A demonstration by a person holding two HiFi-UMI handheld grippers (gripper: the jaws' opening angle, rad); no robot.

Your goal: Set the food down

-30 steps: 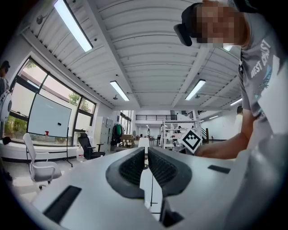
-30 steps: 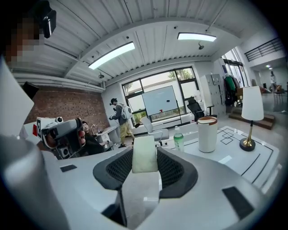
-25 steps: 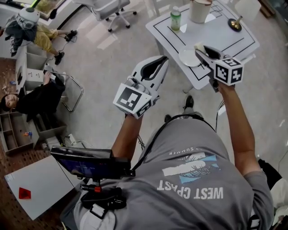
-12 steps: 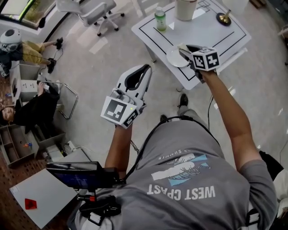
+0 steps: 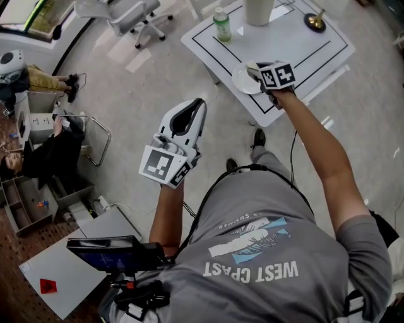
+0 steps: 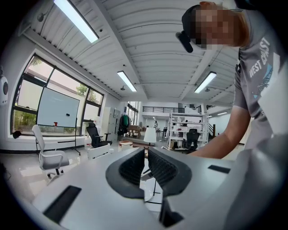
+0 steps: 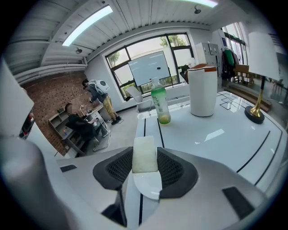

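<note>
A white table (image 5: 297,50) marked with black lines is standing in the upper right of the head view, on a pale grey floor (image 5: 158,82). A green bottle (image 5: 221,26) is standing upright near the table's far left corner, and a white cylindrical canister (image 5: 259,9) is sitting just to its right, close to the top edge of the frame. A brass lamp base (image 5: 314,23) is resting further right, well apart from the canister. A small white plate (image 5: 241,82) is lying near the table's near left edge. A wheeled office chair (image 5: 126,16) is standing on the floor at the upper left.
</note>
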